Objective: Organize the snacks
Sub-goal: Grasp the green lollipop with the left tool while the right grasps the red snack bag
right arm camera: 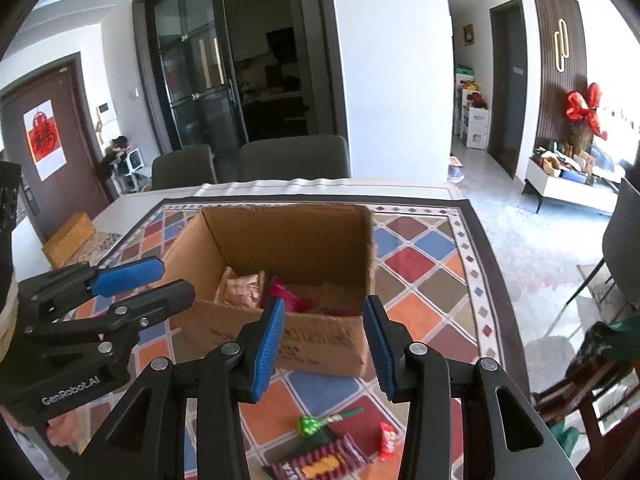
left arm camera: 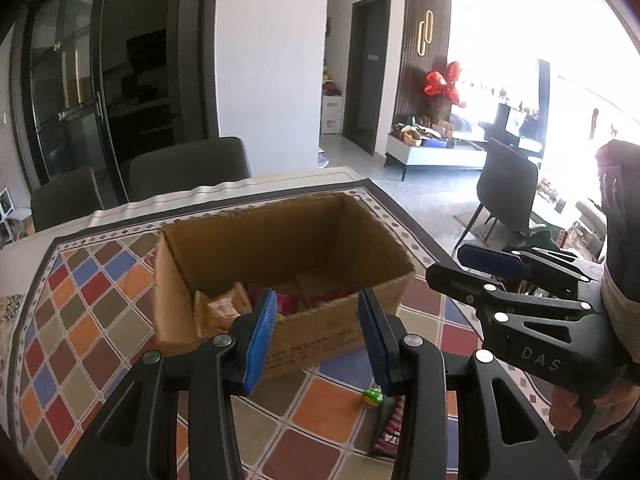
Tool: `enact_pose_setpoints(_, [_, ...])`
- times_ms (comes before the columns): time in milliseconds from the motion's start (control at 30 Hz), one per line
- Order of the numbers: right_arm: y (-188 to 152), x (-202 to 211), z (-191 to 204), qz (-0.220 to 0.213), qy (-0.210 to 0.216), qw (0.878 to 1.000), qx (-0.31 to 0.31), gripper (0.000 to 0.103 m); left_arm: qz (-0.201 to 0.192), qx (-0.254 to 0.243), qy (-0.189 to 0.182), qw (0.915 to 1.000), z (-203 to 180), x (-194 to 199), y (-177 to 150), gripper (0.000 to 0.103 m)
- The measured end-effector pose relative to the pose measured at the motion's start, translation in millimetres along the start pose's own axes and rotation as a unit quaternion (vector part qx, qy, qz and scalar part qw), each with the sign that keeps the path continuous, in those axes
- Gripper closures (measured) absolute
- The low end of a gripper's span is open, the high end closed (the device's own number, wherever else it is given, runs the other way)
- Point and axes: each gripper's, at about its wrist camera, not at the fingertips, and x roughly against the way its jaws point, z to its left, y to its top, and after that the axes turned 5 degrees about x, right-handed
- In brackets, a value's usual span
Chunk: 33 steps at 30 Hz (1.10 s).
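An open cardboard box (left arm camera: 320, 328) (right arm camera: 320, 340) stands on the patterned tablecloth and holds several snack packets (right arm camera: 244, 286). In front of it lie a green lollipop (right arm camera: 310, 425) (left arm camera: 372, 396), a dark striped snack packet (right arm camera: 320, 462) (left arm camera: 388, 428) and a small red candy (right arm camera: 387, 442). My left gripper (left arm camera: 318, 336) is open and empty, just before the box's near wall. My right gripper (right arm camera: 326, 344) is open and empty, above the loose snacks. Each gripper shows in the other's view, the right (left arm camera: 472, 266) and the left (right arm camera: 160, 280).
The tablecloth (right arm camera: 432, 288) covers a white table (right arm camera: 128, 204). Two grey chairs (right arm camera: 294, 158) stand at the far side, another chair (left arm camera: 508, 188) at the right. A yellow box (right arm camera: 68, 236) lies at the table's left. The table's right edge drops to the floor.
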Motion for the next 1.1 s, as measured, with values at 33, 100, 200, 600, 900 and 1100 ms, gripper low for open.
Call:
enact_pose_setpoints(33, [-3.5,2.0,-2.1,-0.001,-0.001,1.0,-0.002,0.061,0.002,-0.003,-0.003,1.0,-4.0,-0.6,-2.7,0.061])
enact_pose_setpoints(100, [-8.6,4.9,-6.0,-0.001,-0.001,1.0,-0.008,0.061,0.005,-0.004,-0.007,1.0,-9.4,-1.7,-6.9,0.061])
enact_pose_setpoints(200, [-16.1,6.7,-11.9,0.001,-0.003,1.0,-0.015,0.061,0.012,-0.003,-0.017,0.9998,-14.9,-6.2,-13.9,0.061])
enact_pose_setpoints(600, [-56.1,-8.2,-29.8,0.035,-0.001,0.998,-0.043,0.061,0.059,-0.008,-0.039,0.9975,-31.8,-35.4,-45.1,0.061])
enact_pose_setpoints(900, [-87.8,-31.3,-38.9,0.076,0.001,0.995,-0.066,0.061,0.107,-0.009,-0.048,0.9931,-40.9,-60.4,-67.7,0.061])
enact_pose_setpoints(1100, [-106.9,-40.1,-42.7,0.102,-0.001,0.991,-0.082,0.061,0.137,-0.006,-0.052,0.9892,-42.7,-77.0,-82.6,0.061])
